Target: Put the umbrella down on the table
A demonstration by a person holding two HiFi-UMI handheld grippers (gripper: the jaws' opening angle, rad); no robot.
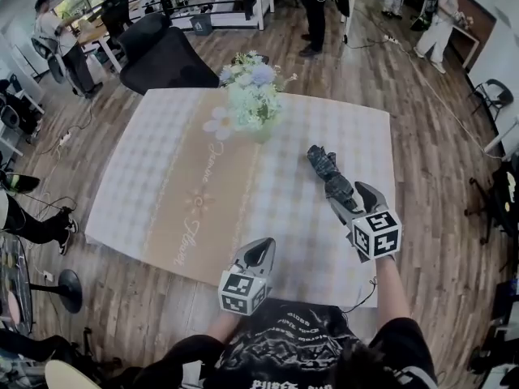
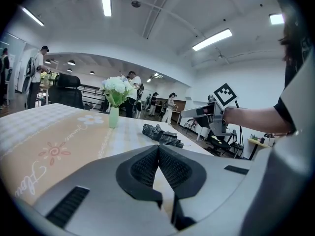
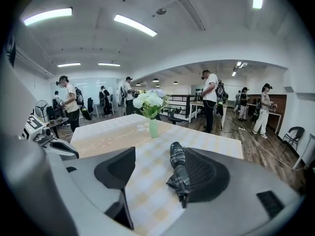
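The umbrella (image 1: pixel 331 174) lies on the table (image 1: pixel 162 160), so draw the wide-open, empty right gripper (image 3: pixel 158 173) clear without snagging; the left gripper (image 2: pixel 158 150) is closed, empty.

umbrella (image 1: pixel 330 173): counted 1
flower vase (image 1: pixel 253 104): counted 1
table (image 1: pixel 154 185): counted 1
office chair (image 1: pixel 162 55): counted 1
grippers: counted 2, left gripper (image 1: pixel 260 252), right gripper (image 1: pixel 362 198)

The umbrella (image 1: pixel 331 173) is crumpled, matt plaid cloth. The table (image 1: pixel 154 185) wears a matt checked cloth. The vase (image 3: pixel 153 128) looks smooth and faintly glossy. The floor (image 1: pixel 442 160) is wood planks. The left gripper (image 2: pixel 158 147) is matt grey plastic with ribbed black pads (image 2: pixel 141 168).
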